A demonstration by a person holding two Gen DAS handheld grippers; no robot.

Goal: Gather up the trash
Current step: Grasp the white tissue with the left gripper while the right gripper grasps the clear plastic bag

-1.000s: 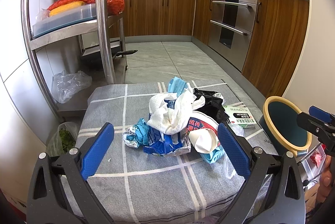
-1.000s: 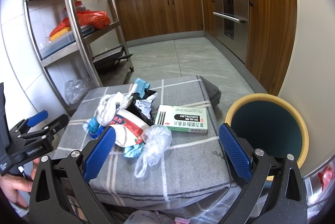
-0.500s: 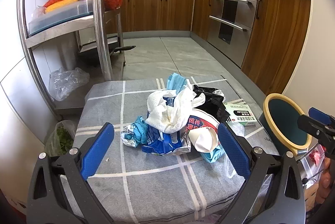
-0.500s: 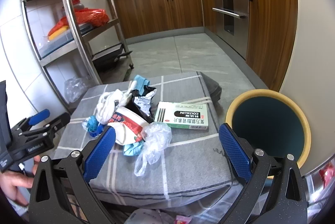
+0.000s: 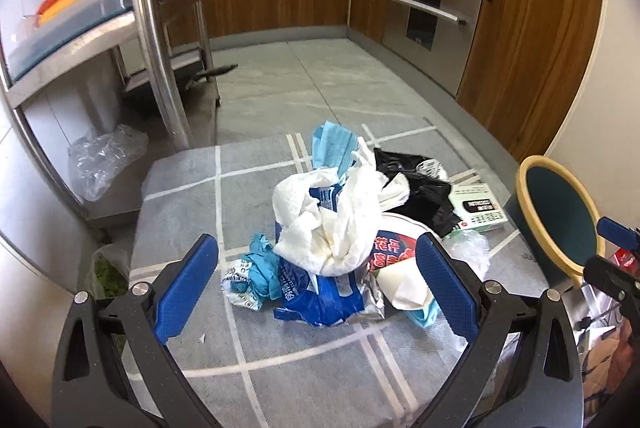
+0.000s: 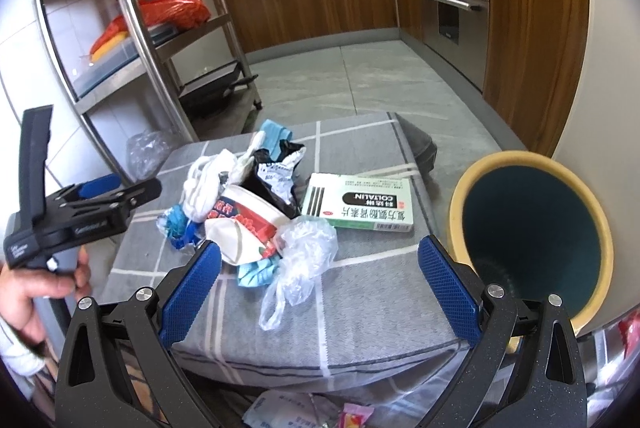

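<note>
nothing collected yet: trash pile (image 5: 344,240) sits mid-frame on the cushion (image 5: 180,196), bin (image 6: 532,244) looks empty; both grippers (image 5: 316,284) (image 6: 318,286) spread wide, holding nothing.

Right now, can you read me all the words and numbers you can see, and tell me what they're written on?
"COLTALIN": on the green and white medicine box, upside down in the right wrist view; the Chinese line under it and the small print are too small to read.
Red cup: red Chinese characters, crumpled, unreadable.
Blue wrapper: white characters, too creased.
Left gripper body: small white lettering, blurred.
Black wrapper: tiny print, unreadable.
</note>
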